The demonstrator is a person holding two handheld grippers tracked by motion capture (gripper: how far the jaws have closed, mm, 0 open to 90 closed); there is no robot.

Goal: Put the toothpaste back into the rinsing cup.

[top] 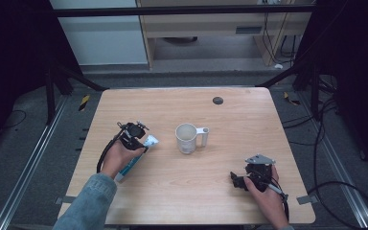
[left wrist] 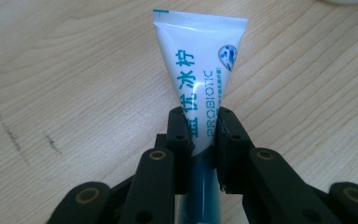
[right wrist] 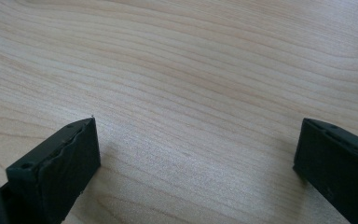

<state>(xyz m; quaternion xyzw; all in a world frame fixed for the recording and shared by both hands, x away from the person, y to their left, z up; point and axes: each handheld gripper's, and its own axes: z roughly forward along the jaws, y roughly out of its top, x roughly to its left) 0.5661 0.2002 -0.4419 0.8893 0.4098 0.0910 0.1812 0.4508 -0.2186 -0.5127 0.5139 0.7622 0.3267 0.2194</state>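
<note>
A light wooden table [top: 249, 115] with rounded corners is set on a grey carpeted floor [top: 24, 143], and a small dark round disc [top: 217, 100] is seen near its far edge. Black frame struts [top: 72, 76] and trailing cables [top: 330, 143] are seen alongside, a pale wooden cabinet [top: 211, 28] behind.

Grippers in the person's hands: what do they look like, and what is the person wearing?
Both are black handheld tools. The left gripper has two blocky black fingers on linked arms with brass-coloured pivot pins, and a black cable looping off it. The right gripper carries a grey three-cornered plate on top and trails a cable. The left arm wears a blue denim sleeve.
</note>
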